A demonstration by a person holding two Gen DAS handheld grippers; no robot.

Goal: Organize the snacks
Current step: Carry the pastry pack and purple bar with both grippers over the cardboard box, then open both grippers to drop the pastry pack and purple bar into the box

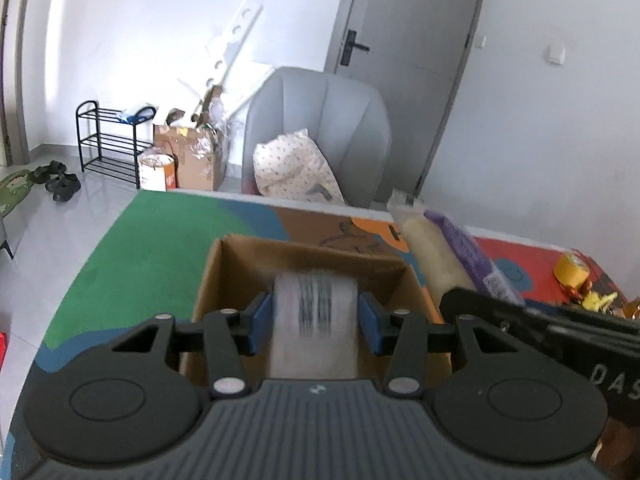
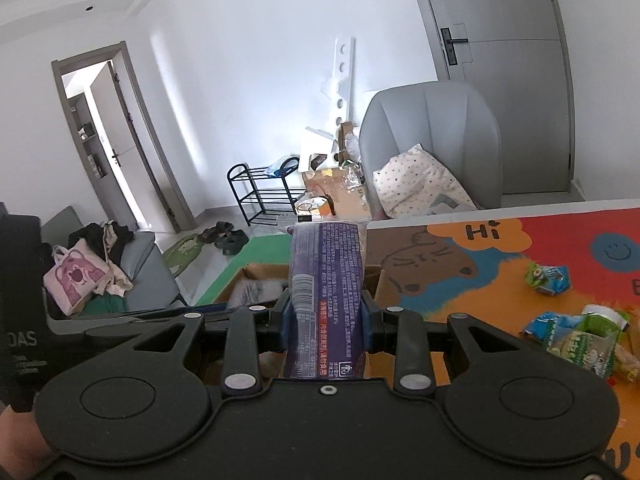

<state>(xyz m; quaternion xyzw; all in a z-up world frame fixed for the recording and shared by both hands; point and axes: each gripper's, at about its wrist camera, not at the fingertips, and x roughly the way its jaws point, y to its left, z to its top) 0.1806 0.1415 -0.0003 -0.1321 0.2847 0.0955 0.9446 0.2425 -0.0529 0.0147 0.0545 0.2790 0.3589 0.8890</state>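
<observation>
Holding a clear packet (image 1: pixel 315 320) pinched in my left gripper (image 1: pixel 315 322) and a purple packet (image 2: pixel 326 304) in my right gripper (image 2: pixel 326 316), I judge both need lowering into the cardboard box (image 1: pixel 224 268) before releasing.

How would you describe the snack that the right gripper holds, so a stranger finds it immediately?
Find the open brown cardboard box on the colourful play mat. Just above it, the right gripper clamps a long purple snack packet. Unlike the small green-blue packets lying loose, it is purple with white print.
</observation>
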